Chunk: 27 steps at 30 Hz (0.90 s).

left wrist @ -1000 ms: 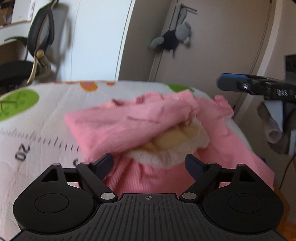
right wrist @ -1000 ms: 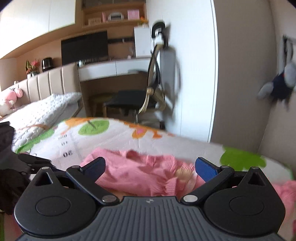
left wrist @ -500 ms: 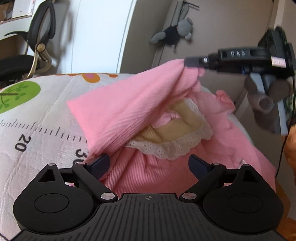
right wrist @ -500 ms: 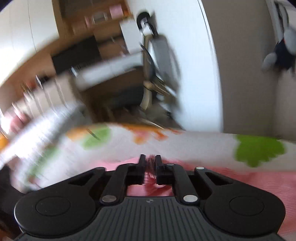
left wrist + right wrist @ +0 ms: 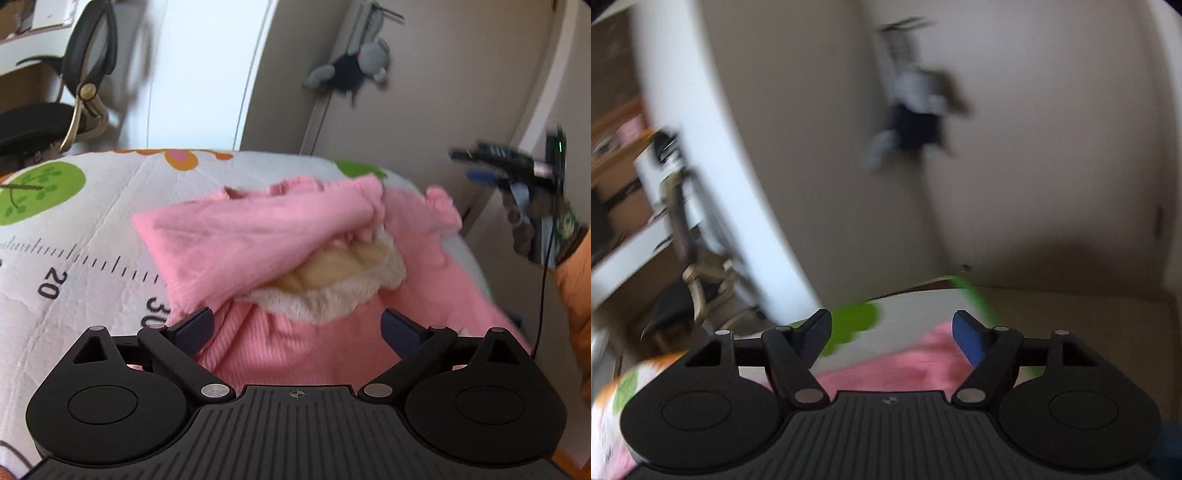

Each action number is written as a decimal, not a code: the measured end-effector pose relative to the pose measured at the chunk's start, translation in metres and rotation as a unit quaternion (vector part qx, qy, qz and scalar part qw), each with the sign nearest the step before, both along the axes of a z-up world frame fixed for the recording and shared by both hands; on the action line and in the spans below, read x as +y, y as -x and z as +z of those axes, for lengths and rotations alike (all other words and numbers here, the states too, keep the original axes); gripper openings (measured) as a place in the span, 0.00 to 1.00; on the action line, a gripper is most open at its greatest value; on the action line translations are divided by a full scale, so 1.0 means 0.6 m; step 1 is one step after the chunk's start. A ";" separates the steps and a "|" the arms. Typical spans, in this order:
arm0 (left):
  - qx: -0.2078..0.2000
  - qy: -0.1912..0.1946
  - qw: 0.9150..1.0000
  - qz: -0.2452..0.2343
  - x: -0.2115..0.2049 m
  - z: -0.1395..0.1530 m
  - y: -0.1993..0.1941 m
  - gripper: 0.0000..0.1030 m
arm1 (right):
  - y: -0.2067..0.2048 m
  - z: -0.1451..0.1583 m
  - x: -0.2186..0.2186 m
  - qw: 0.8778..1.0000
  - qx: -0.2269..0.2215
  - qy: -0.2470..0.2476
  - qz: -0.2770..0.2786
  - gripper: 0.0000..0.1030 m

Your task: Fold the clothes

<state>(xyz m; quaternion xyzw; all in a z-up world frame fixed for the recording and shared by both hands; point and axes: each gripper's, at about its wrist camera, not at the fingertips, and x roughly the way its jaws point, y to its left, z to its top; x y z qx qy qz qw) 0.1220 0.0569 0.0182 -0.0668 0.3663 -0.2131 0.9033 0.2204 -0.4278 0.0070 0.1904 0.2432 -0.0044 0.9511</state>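
Your pink garment [image 5: 258, 236] lies on the printed bed cover [image 5: 85, 229], one flap laid across its middle above a cream lace-edged collar [image 5: 332, 284]. By the look of it, that first fold is down; the right-hand side [image 5: 439, 236] is spread out unfolded, and the lower body too, so most of the folding appears left to do.

The fingers of your left gripper [image 5: 297, 328] are spread wide and opening further over the hem, gripping nothing. Those of your right gripper [image 5: 892, 328] are opening, empty, out past the garment's edge; the view is blurred.

Readable writing: a ruler scale on the cover, marked "20" [image 5: 51, 284] and "30" [image 5: 153, 308]. No brand label is legible.
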 end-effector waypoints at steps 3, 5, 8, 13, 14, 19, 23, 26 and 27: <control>0.007 0.001 1.000 0.007 -0.006 -0.004 -0.006 0.97 | -0.004 -0.040 -0.012 1.000 0.024 -0.005 -0.017 0.71; 0.007 -0.001 1.000 0.007 -0.011 -0.005 -0.007 0.97 | 0.000 -0.050 0.010 1.000 0.017 0.006 -0.006 0.65; -0.007 -0.011 1.000 0.001 -0.020 0.002 -0.007 0.97 | 0.014 -0.038 0.078 0.996 -0.024 0.055 0.064 0.61; -0.046 -0.039 0.998 -0.018 -0.040 0.012 -0.016 0.97 | 0.028 -0.017 0.251 0.950 -0.023 0.075 0.302 0.60; -0.052 -0.041 0.998 -0.023 -0.044 0.012 -0.018 0.97 | 0.027 -0.024 0.285 0.939 -0.013 0.082 0.333 0.60; -0.055 -0.031 0.998 -0.027 -0.044 0.001 -0.031 0.97 | 0.019 -0.035 0.371 0.919 0.007 0.093 0.383 0.08; -0.068 -0.017 0.997 -0.018 -0.024 0.007 -0.032 0.98 | 0.024 0.024 0.359 0.917 -0.018 0.023 0.398 0.04; -0.069 -0.002 0.998 -0.014 -0.011 0.007 -0.040 0.99 | 0.014 0.045 0.332 0.920 -0.008 -0.031 0.390 0.04; -0.066 0.004 0.998 -0.013 -0.009 0.004 -0.043 0.99 | 0.007 0.043 0.329 0.926 -0.001 -0.022 0.376 0.04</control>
